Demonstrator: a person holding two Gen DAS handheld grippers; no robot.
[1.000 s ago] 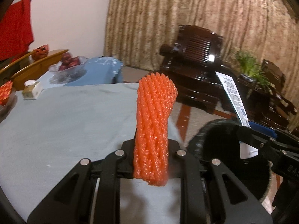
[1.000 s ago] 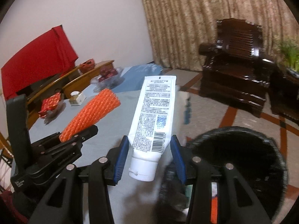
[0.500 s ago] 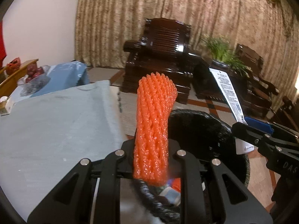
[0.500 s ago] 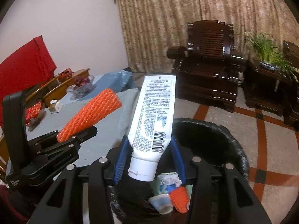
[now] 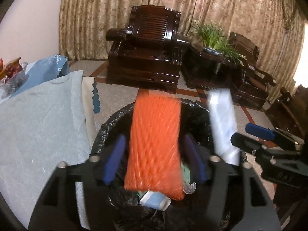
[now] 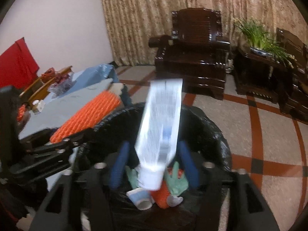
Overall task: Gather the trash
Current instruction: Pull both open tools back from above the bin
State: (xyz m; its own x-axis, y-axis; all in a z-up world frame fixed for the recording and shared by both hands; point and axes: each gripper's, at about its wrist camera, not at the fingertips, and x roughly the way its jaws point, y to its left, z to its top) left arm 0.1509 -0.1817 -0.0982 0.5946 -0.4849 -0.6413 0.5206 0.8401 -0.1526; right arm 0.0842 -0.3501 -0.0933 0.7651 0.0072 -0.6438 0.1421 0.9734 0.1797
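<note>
Now both sets of jaws have just spread: left gripper point(image 5: 154, 159) frees orange foam net point(image 5: 154, 146), right gripper point(image 6: 155, 163) frees white tube point(image 6: 159, 127); black-lined bin point(image 6: 215, 134) at six o'clock.

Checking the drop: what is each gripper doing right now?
Left gripper: just opened, orange foam net loose between jaws.
Right gripper: just opened, white tube released.

A home sitting room — a carved dark-wood armchair point(image 5: 146, 44) stands before floor-length patterned curtains point(image 5: 221, 3), a potted plant point(image 6: 258, 34) on a side table beside it, red-banded floor tiles point(image 6: 256, 127), and a cloth-covered worktop point(image 5: 38, 115) bearing fruit at its far edge.
</note>
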